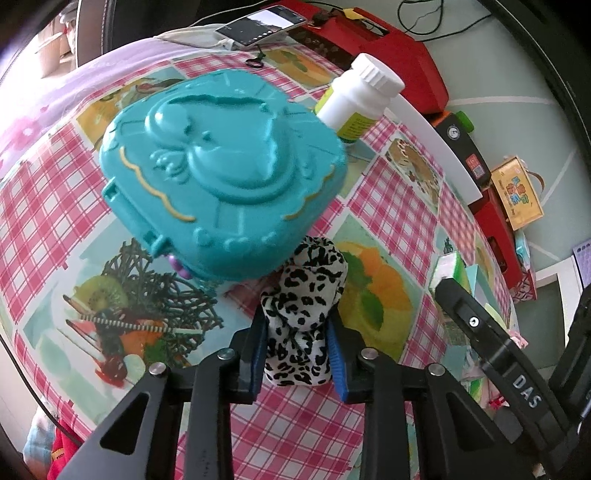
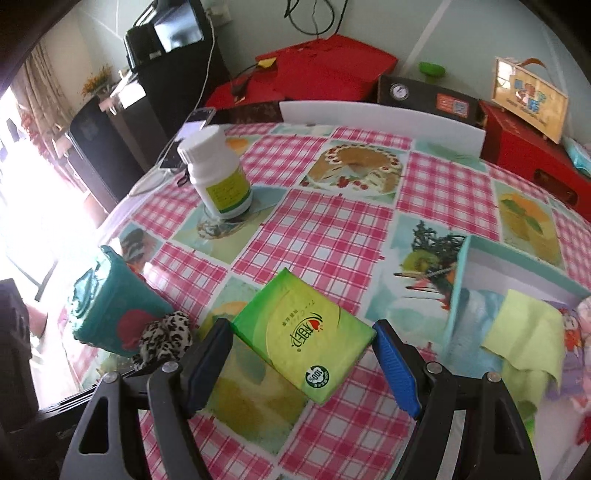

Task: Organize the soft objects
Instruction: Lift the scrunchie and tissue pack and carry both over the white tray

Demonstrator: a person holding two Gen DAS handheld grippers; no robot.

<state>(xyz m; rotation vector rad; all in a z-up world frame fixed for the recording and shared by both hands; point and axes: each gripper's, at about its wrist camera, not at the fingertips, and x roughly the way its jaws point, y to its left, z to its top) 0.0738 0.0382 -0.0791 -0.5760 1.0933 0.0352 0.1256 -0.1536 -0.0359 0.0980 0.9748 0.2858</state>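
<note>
A leopard-print soft cloth roll [image 1: 303, 295] stands between the blue pads of my left gripper [image 1: 298, 332], which is shut on it. Its top touches the near edge of a teal plastic case [image 1: 221, 166]. In the right wrist view my right gripper [image 2: 301, 328] is shut on a green tissue pack [image 2: 303, 332], which spans the gap corner to corner. The leopard cloth [image 2: 166, 336] and teal case [image 2: 110, 306] show at the left there. The green pack [image 1: 448, 269] and a black finger [image 1: 472, 317] of the right gripper appear at the right of the left wrist view.
A white bottle [image 2: 218, 177] with a green label stands at the back of the checked tablecloth [image 2: 332, 229]. An open teal-rimmed box [image 2: 461, 280] at the right holds a yellow-green cloth [image 2: 524, 332]. Red cases [image 2: 325, 70] and a phone [image 1: 262, 22] lie beyond the table.
</note>
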